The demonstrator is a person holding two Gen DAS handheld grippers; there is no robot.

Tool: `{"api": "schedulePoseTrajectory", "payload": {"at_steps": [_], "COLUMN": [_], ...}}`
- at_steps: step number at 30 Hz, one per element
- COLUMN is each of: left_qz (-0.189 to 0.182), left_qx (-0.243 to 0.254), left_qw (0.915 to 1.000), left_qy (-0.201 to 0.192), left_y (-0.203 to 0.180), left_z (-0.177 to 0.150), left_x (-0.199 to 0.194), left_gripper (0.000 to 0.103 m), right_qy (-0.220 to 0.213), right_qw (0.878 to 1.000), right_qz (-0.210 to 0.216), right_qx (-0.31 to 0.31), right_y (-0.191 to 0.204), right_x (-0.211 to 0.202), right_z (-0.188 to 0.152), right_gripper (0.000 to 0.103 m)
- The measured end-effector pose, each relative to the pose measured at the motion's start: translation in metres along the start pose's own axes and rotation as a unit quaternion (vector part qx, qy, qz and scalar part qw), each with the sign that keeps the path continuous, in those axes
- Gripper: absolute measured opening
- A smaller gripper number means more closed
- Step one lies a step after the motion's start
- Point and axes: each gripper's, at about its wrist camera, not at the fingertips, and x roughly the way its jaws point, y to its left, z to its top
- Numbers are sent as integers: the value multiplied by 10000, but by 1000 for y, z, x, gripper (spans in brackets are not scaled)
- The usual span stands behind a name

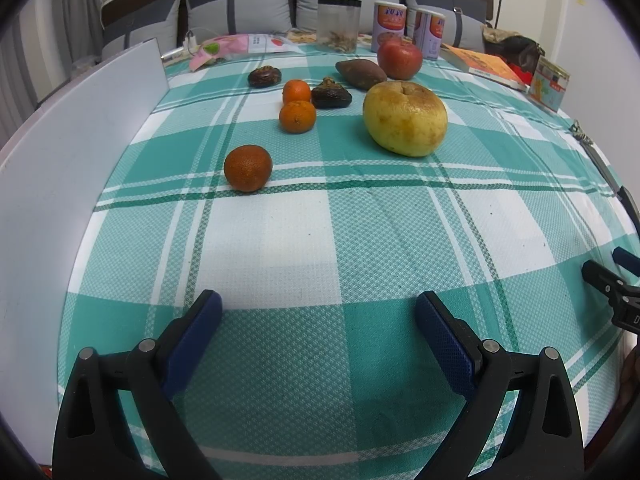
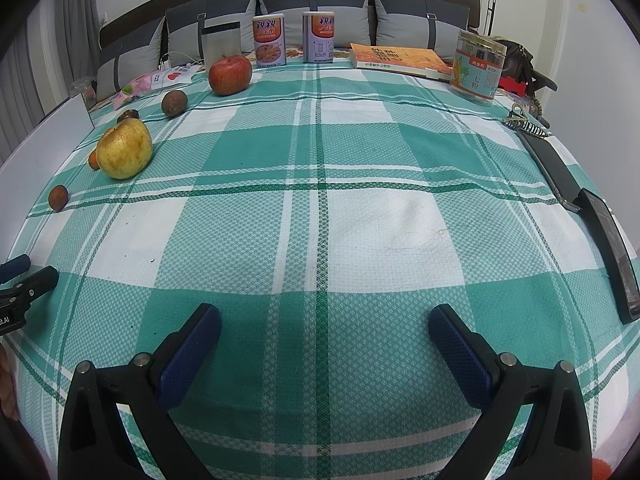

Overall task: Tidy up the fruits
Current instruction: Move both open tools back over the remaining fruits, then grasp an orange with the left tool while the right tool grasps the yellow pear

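Both grippers hover low over the worktop covered by a green-and-white checked cloth (image 1: 320, 240), nothing in either. Left gripper (image 1: 318, 312): blue-padded fingers (image 1: 192, 340) spread wide, empty. Right gripper (image 2: 324, 326): blue-padded fingers (image 2: 460, 356) also spread wide, empty; its tip shows at the right edge of the left wrist view.

Fruit sits scattered on the far left part of the cloth, all loose, none grasped. Nearest is a dark orange round mandarin (image 1: 248, 168), alone. Farther back, two brighter orange mandarins (image 1: 297, 117) sit just beside each other. Right of them a large yellow blotchy pomelo-like fruit (image 1: 405, 119). Behind it a red round apple (image 1: 399, 58), with a brown elongated sweet potato (image 1: 361, 74) just beside it on the left. Two dark brown shrivelled fruits: one (image 1: 331, 94) near the mandarins, another (image 1: 264, 77) farther left.

Along the far edge: a clear plastic jar with black lid (image 1: 339, 24), two orange-and-purple labelled cans (image 1: 389, 24), an orange-covered book (image 1: 486, 65), a labelled round tub (image 2: 478, 66). A white flat board (image 1: 60, 152) stands along the left edge. Grey cushions (image 1: 236, 8) behind.
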Motion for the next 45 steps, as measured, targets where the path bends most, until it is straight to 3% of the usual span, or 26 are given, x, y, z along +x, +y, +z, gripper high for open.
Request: {"api": "schedulePoseTrajectory", "payload": {"at_steps": [22, 25, 28, 33, 34, 36, 37, 38, 39, 40, 41, 45], "left_qz": [-12, -207, -558, -259, -211, -144, -108, -96, -97, -76, -59, -212], "left_qx": [-2, 6, -335, -240, -141, 48, 101, 109, 97, 92, 85, -72], "left_qw": [10000, 9998, 9979, 9993, 9996, 9997, 9995, 9991, 9992, 9995, 9996, 9996], "left_qy": [-2, 75, 76, 149, 139, 170, 274, 400, 376, 281, 265, 179], "left_y": [0, 4, 26, 45, 43, 38, 37, 36, 37, 37, 38, 46], "left_z": [0, 2, 20, 65, 70, 77, 79, 80, 78, 78, 77, 69], "left_x": [0, -2, -3, 19, 24, 33, 39, 47, 49, 48, 47, 35], "left_gripper": [98, 98, 97, 95, 94, 79, 64, 56, 58, 49, 30, 30], "right_qy": [-2, -3, -3, -2, -4, -5, -5, -5, -5, -5, -6, -6], "right_qw": [10000, 10000, 10000, 10000, 10000, 10000, 10000, 10000, 10000, 10000, 10000, 10000], "right_qz": [3, 4, 5, 8, 12, 11, 11, 11, 11, 11, 12, 12], "right_qx": [-1, 0, -2, -2, -3, -2, -2, -3, -3, -3, -3, -2], "right_y": [0, 0, 0, 0, 0, 0, 0, 0, 0, 0, 0, 0], "right_x": [0, 0, 0, 0, 0, 0, 0, 0, 0, 0, 0, 0], "right_z": [0, 0, 0, 0, 0, 0, 0, 0, 0, 0, 0, 0], "right_gripper": [103, 103, 103, 103, 103, 103, 103, 103, 103, 103, 103, 103]}}
